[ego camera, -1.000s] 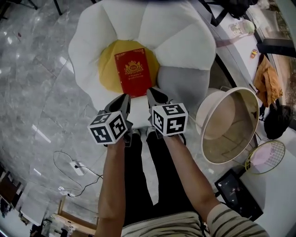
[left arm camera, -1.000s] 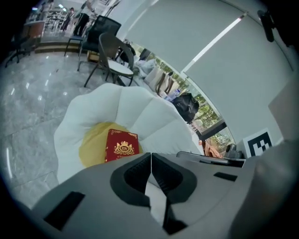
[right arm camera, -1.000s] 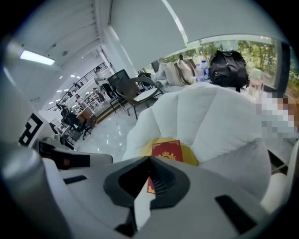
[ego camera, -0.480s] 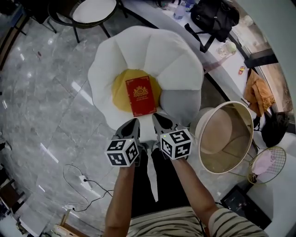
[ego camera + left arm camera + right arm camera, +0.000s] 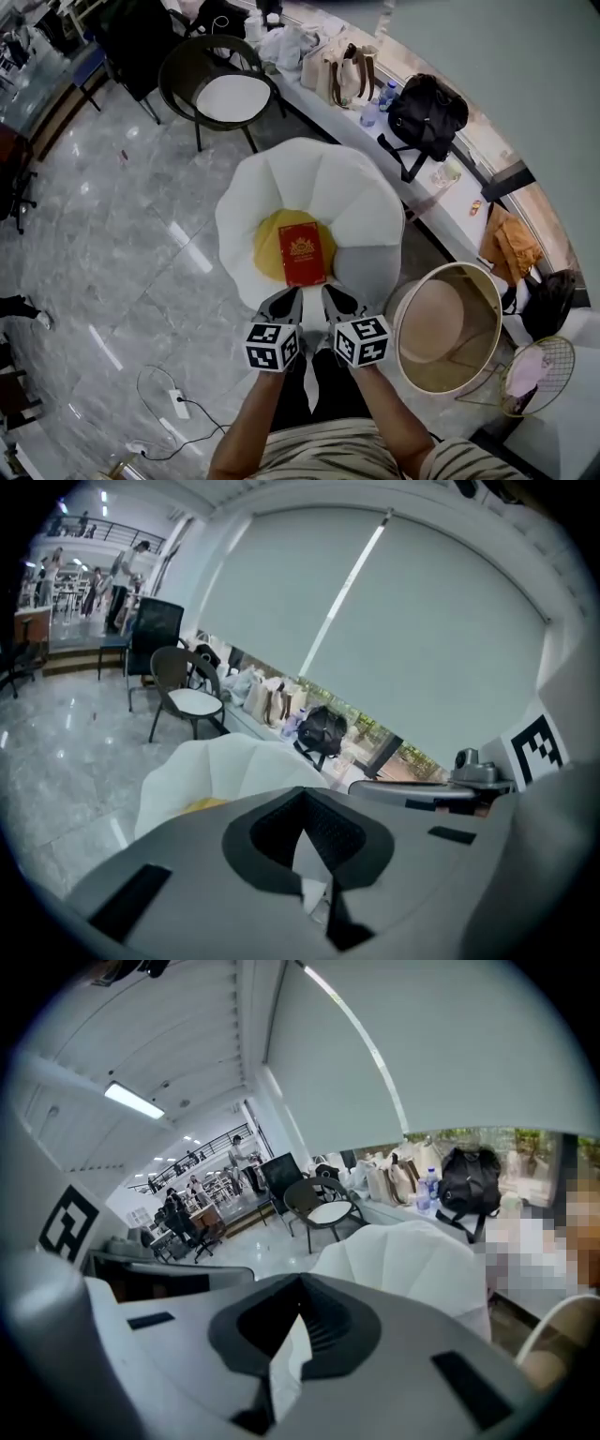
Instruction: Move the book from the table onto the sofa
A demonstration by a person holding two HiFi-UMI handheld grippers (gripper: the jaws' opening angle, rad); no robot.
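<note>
Sofa (image 5: pixel 375 211): big white petal-shaped seat with a yellow centre, right in front of you. Round rimmed table (image 5: pixel 441 323) sits just beside it on your right, with its top bare as far as I can see. Book (image 5: pixel 303 253) lies flat on the yellow centre of the sofa, red cover up, with nothing touching it. My call: the move is done, and nothing is left except backing off.

Your left gripper (image 5: pixel 284 305) and right gripper (image 5: pixel 339 302) are side by side at the sofa's near edge, near the book but apart from it. Both are clenched with nothing in them.

Only the head view shows the book, the table, the racket (image 5: pixel 534 375) and the power strip (image 5: pixel 176 405) on the floor. Both gripper views look out over the sofa rim and miss the book. The left gripper view catches just a sliver of yellow cushion (image 5: pixel 202 805). Those two views add the window blind (image 5: pixel 422 621) and people far off in the hall. They also confirm that each pair of jaws is pressed together.
</note>
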